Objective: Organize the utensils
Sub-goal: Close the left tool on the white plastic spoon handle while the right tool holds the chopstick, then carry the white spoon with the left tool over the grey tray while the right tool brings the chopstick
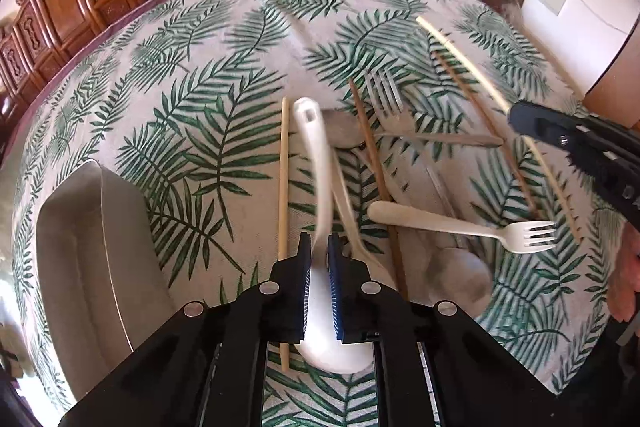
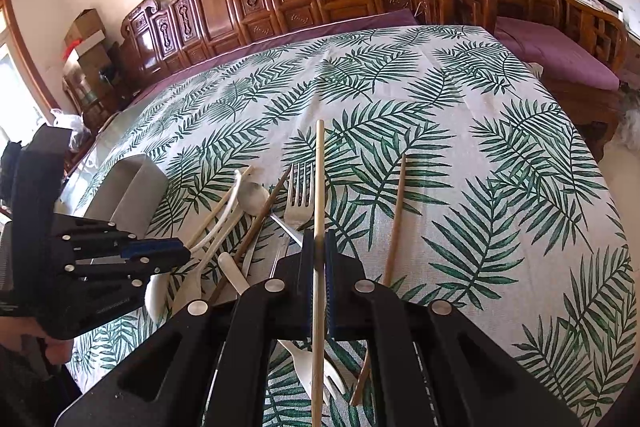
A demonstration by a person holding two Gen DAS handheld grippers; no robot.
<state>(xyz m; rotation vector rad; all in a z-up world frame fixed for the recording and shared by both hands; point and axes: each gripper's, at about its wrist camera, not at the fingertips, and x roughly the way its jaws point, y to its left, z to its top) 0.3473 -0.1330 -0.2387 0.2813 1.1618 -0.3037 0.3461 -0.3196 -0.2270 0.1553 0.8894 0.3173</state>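
Utensils lie in a loose heap on the leaf-print counter (image 2: 460,155), and each of your tongs is closed on one of them. Your left tongs (image 1: 319,247) pinch the white ladle-shaped spoon (image 1: 316,163) low on its handle; the bowl sits right under the pads and the handle curves away ahead, blurred. Just left of those tongs a pale chopstick (image 1: 284,179) lies straight on the cloth, apart from the pads. To their right sit a dark brown chopstick (image 1: 372,155), a metal fork (image 1: 386,99), a white plastic fork (image 1: 460,225) lying crosswise, and a metal spoon (image 1: 464,275) with its bowl nearest you. A grey tray (image 1: 80,227) rests on the counter at your left, well clear of the heap.

Your right tongs (image 2: 319,251) grip a second pale chopstick (image 2: 319,171) near its middle, so it runs straight ahead between the pads and back beneath them. Another brown chopstick (image 2: 396,219) lies just right of those tongs, untouched. The heap lies ahead and to the left of them.
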